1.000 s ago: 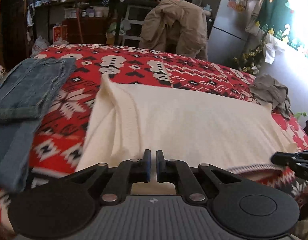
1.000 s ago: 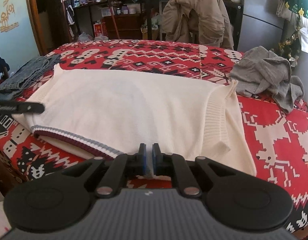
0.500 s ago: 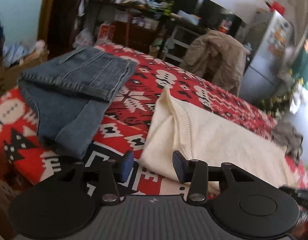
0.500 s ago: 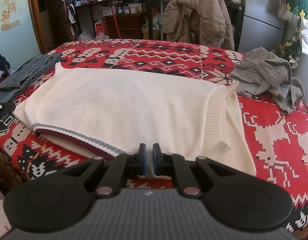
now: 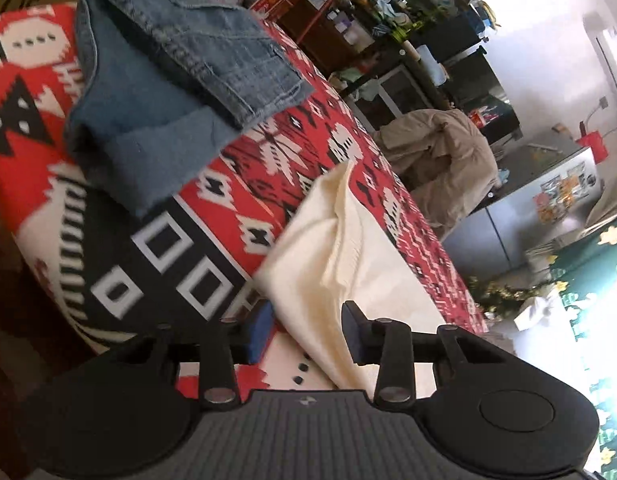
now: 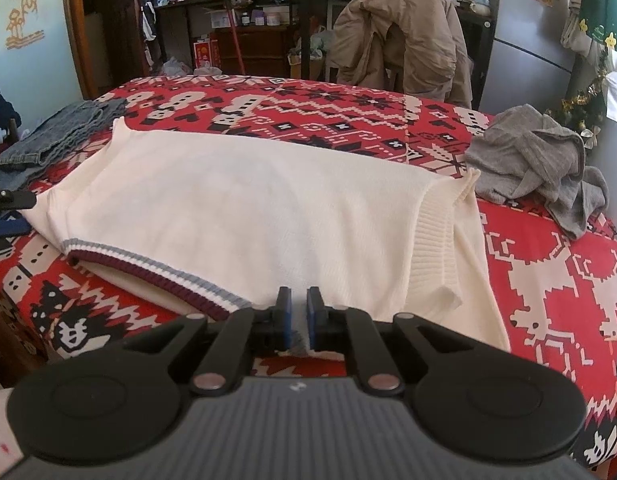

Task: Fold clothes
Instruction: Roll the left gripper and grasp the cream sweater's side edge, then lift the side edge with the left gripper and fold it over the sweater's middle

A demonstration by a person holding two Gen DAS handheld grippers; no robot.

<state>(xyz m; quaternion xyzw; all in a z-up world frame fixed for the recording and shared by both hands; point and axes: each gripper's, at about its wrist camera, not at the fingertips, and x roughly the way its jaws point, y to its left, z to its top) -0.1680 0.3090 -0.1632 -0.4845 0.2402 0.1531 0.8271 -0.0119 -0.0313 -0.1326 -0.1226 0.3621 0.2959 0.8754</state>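
Left wrist view: left gripper (image 5: 306, 330) has its jaws spread wide, a corner of the cream sweater (image 5: 348, 276) lying between them, unpinched. Folded jeans (image 5: 180, 80) lie beyond on the red patterned blanket (image 5: 268, 168).

Right wrist view: right gripper (image 6: 299, 318) has its jaws nearly together, pinching the sweater's near striped hem (image 6: 156, 270). The sweater lies flat across the blanket, a grey garment (image 6: 544, 164) crumpled to its right.

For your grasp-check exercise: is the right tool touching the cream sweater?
Touching. The right wrist view shows the right tool nearly shut, with the cream sweater hem pinched between its fingers.
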